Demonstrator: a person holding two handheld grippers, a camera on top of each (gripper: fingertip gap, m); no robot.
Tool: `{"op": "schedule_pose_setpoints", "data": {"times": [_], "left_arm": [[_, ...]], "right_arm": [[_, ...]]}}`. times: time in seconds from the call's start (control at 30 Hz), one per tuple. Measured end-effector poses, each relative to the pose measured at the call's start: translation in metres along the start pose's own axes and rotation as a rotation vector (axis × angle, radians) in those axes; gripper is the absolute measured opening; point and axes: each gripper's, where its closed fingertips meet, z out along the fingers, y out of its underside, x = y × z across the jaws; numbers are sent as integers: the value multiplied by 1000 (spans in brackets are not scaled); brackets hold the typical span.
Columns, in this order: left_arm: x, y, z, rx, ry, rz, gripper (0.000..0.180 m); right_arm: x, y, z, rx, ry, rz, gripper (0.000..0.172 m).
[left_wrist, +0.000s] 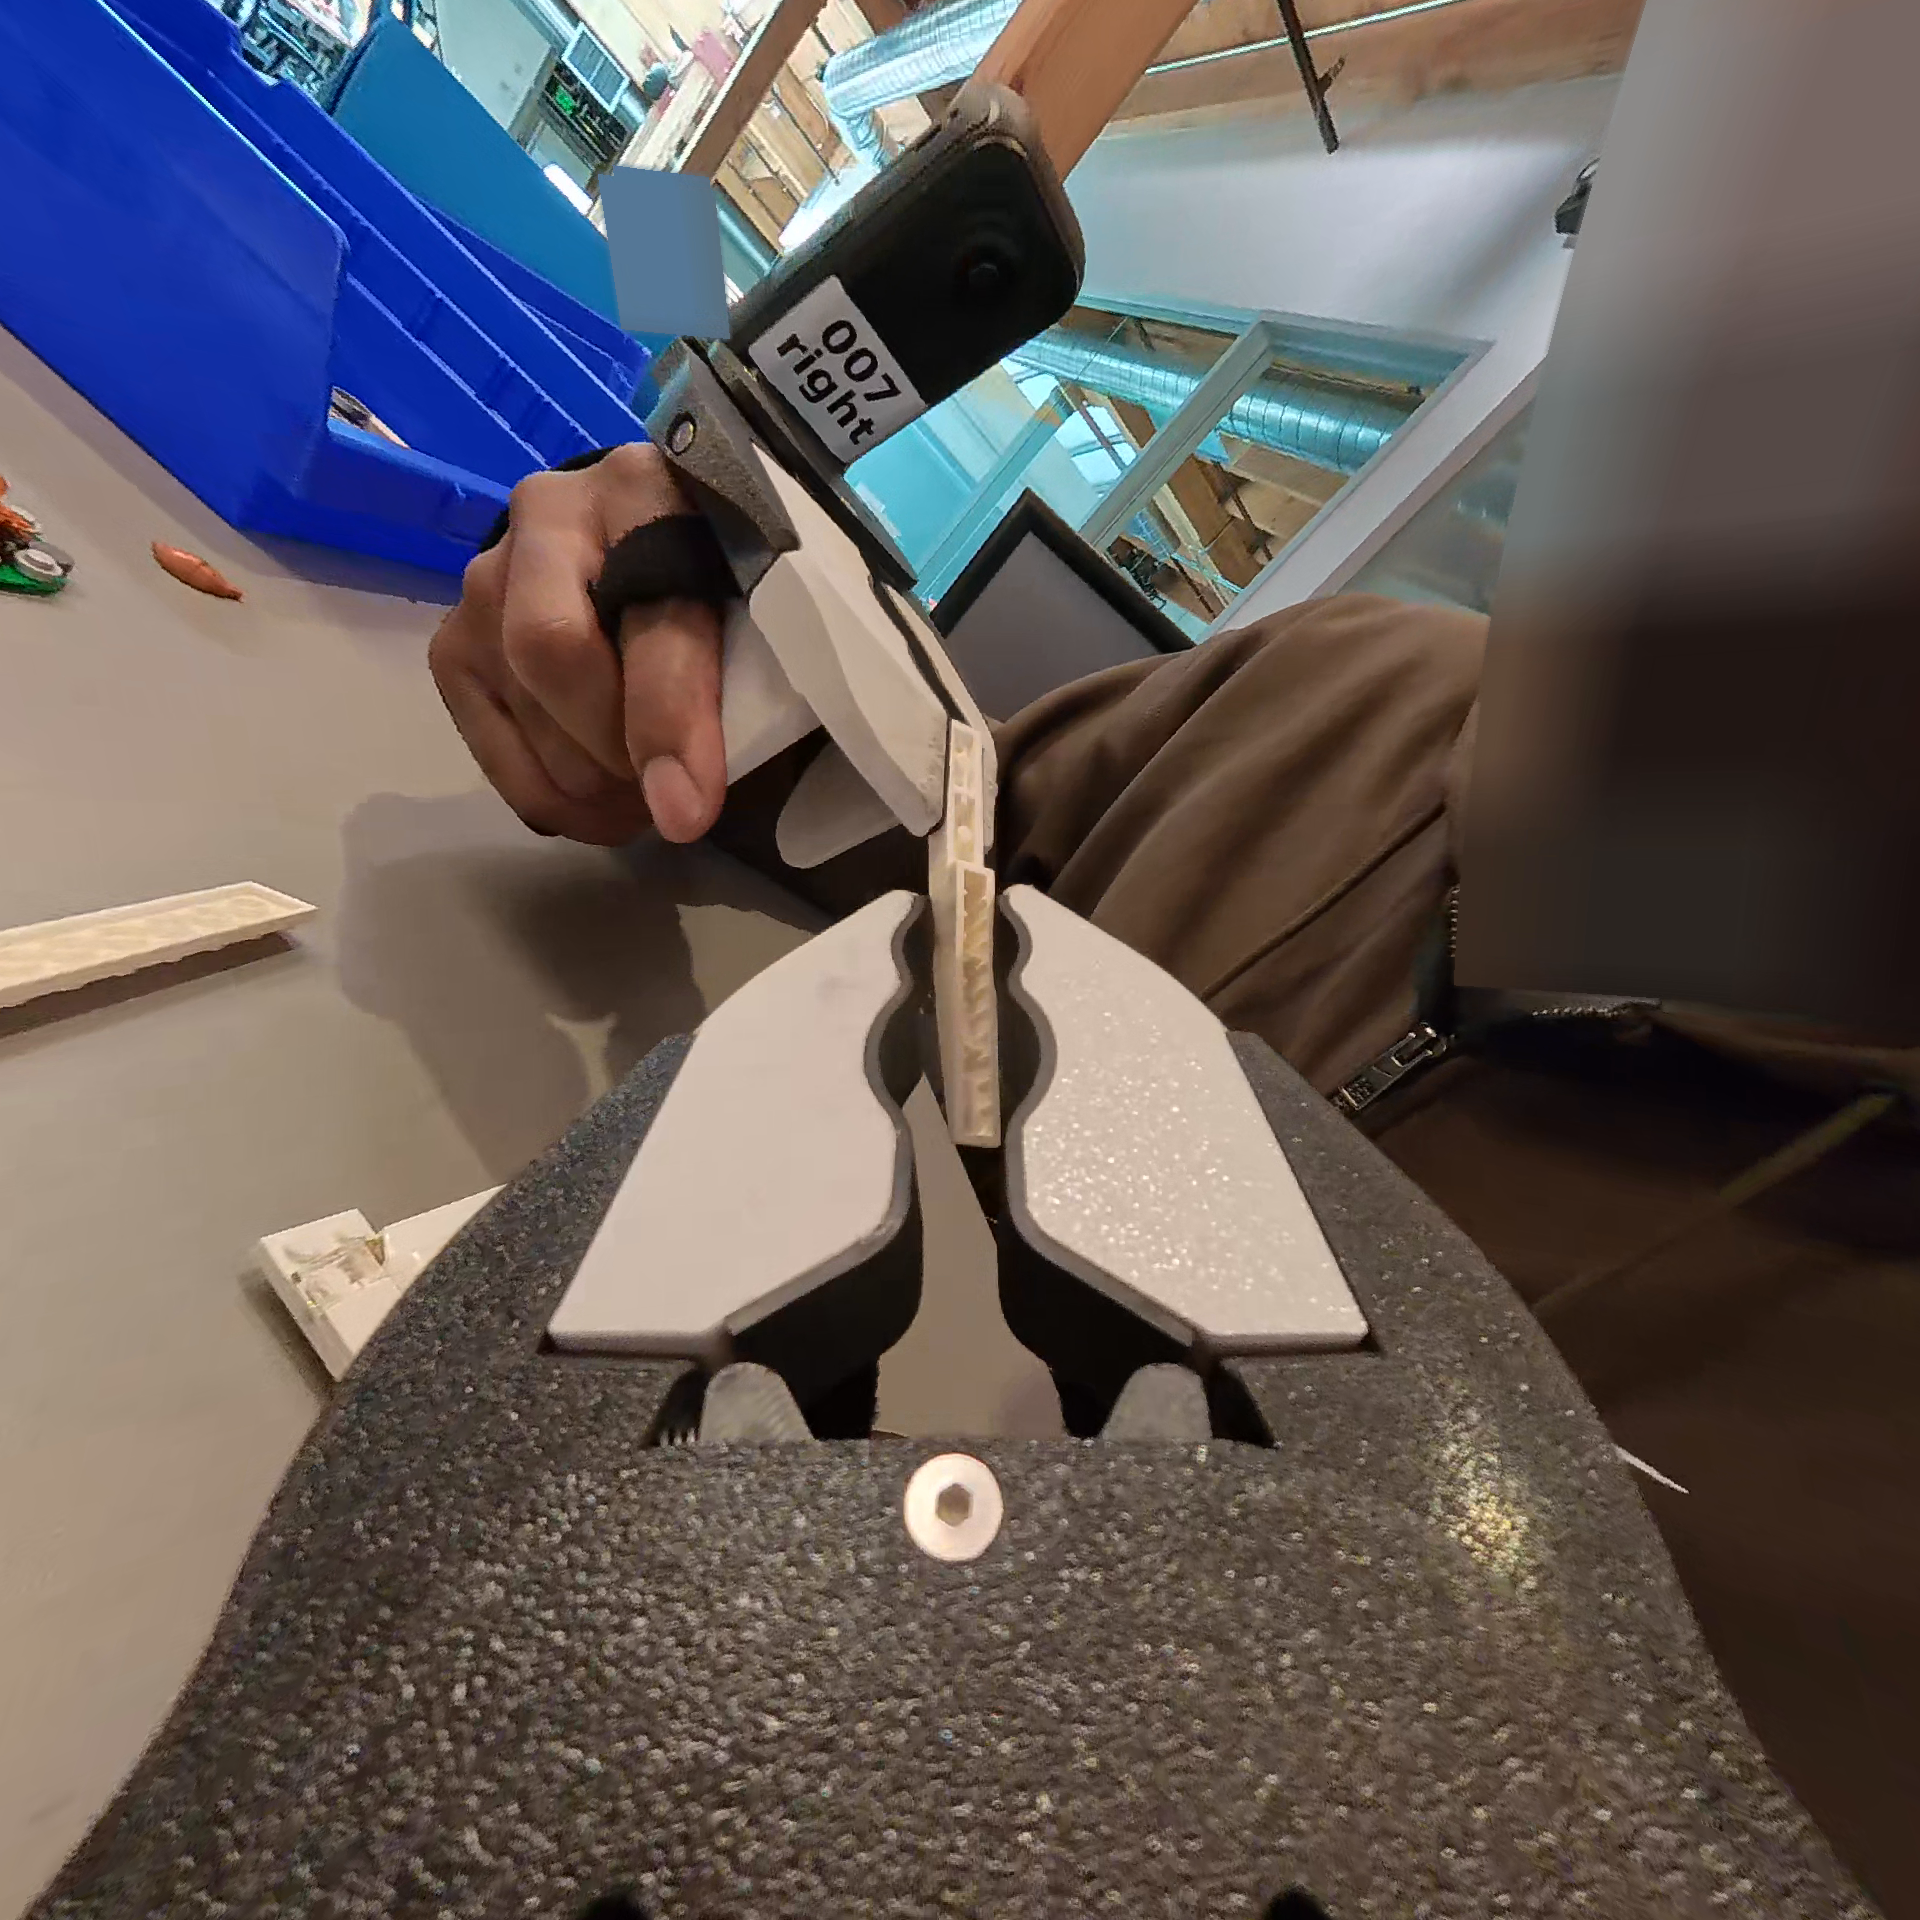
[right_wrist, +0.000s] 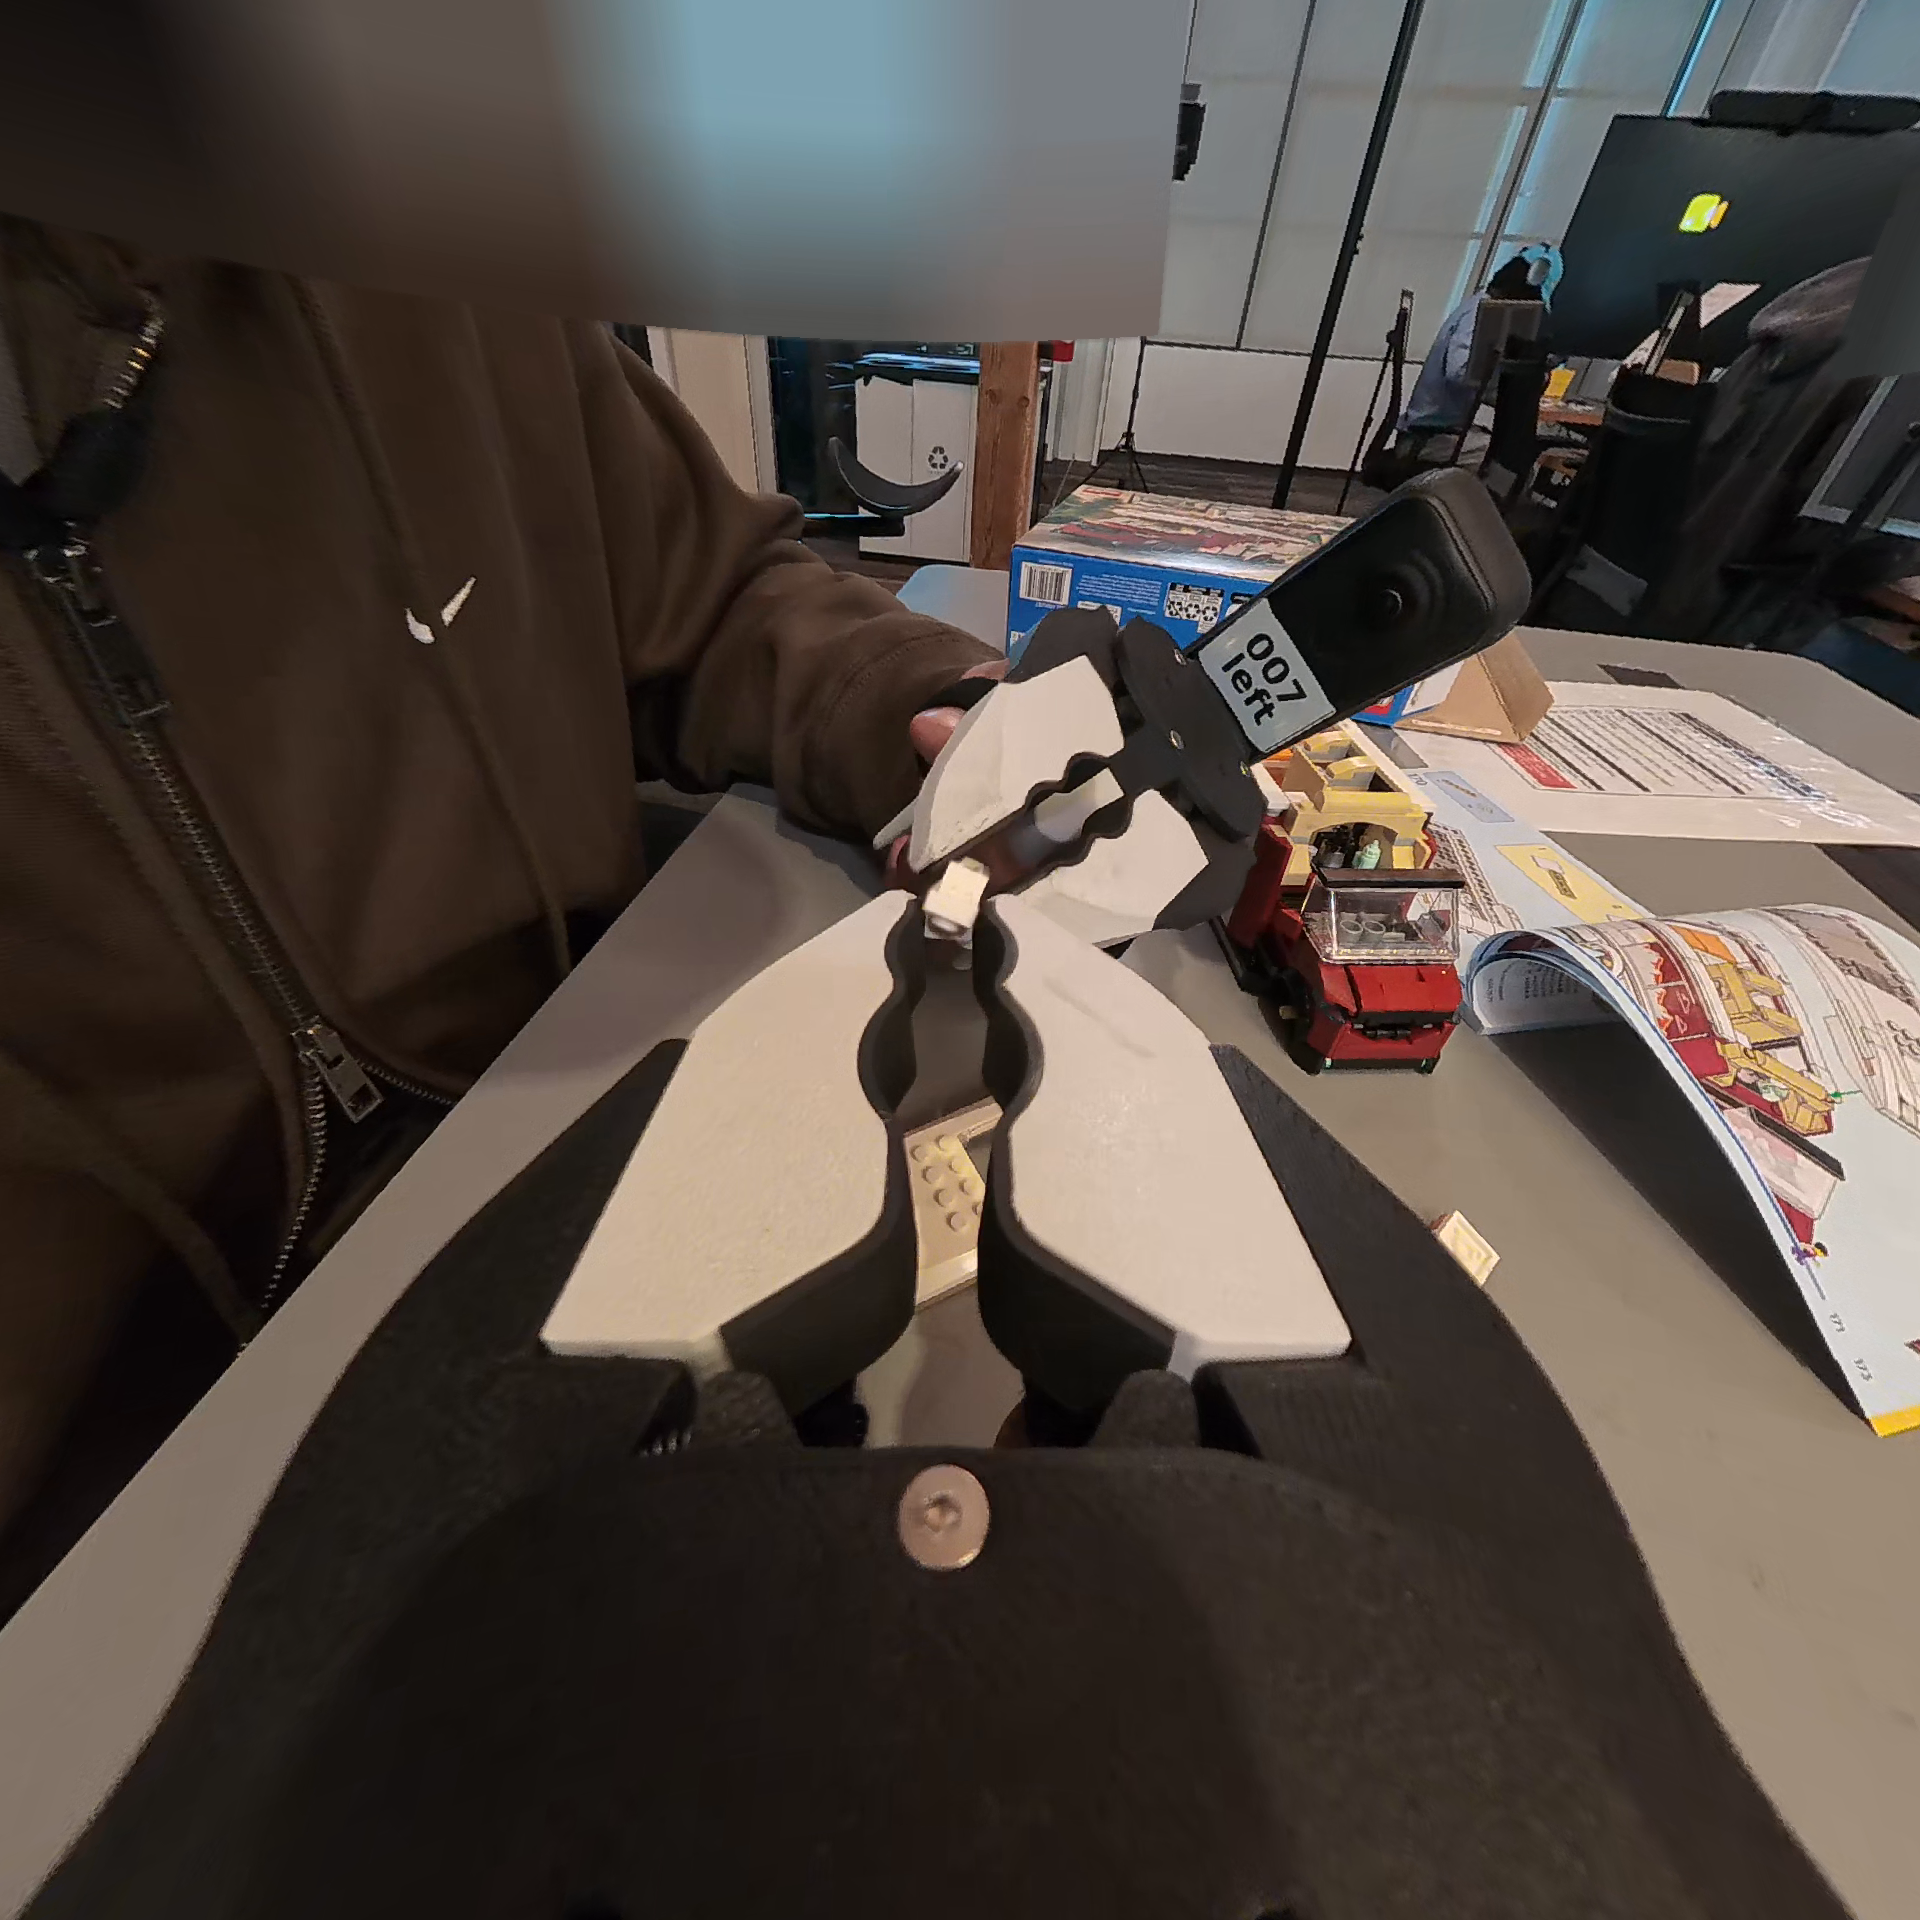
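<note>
Both grippers, left (left_wrist: 961, 914) and right (right_wrist: 951, 920), meet tip to tip above the table (left_wrist: 208, 727), each seemingly pinching the same white plates (left_wrist: 968, 997). The left view shows blue bins (left_wrist: 260, 312). The right view alone shows a red truck (right_wrist: 1351, 935) and booklet (right_wrist: 1714, 1039).

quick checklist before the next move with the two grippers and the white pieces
1. Left gripper pinching the white plates edge-on: ok.
2. Right gripper closed on the plates' upper end: ok.
3. Plates held above the table, not resting on it: ok.
4. Two plates fully pressed together: cannot tell; one end sits stepped lower.
5. Grippers not touching each other: cannot tell; their tips sit very close in both views.
6. Loose parts away from the grippers: ok; long plate and red model sit off to the sides.
</note>
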Motion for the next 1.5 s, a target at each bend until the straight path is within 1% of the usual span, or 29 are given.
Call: {"op": "schedule_pose_setpoints", "data": {"times": [0.07, 0.17, 0.23, 0.63, 0.97, 1.1, 1.17, 1.27, 1.33, 1.4, 1.5], "left_arm": [[-1, 0, 0, -5, -16, 21, 10], [-4, -1, -2, -20, -75, 106, 10], [-4, -2, -3, -25, -91, 124, 10], [-7, -9, -6, 37, -87, 70, 10], [-18, -11, -10, 35, -193, 129, 10], [-20, -18, -14, 87, -193, 103, 10], [-20, -21, -16, 118, -184, 72, 10], [-23, -25, -18, 163, -163, -5, 10], [-25, -26, -20, 183, -149, -54, 10], [-27, -24, -20, 187, -139, -98, 10], [-30, -18, -17, 161, -134, -140, 10]], "right_arm": [[1, 1, 0, -3, 2, 2, 8], [3, 2, 0, -10, 15, 10, 8], [4, 1, 0, -8, 20, 14, 8], [13, 0, 0, -11, 89, 3, 9], [25, 8, -4, -43, 160, -4, 12], [37, 12, -11, -58, 234, -25, 19], [44, 10, -16, -51, 291, -64, 21], [51, 4, -21, -59, 399, -229, 21], [50, 4, -21, -98, 444, -347, 22], [51, 6, -19, -146, 481, -437, 25], [52, 10, -17, -179, 495, -495, 26]]}}
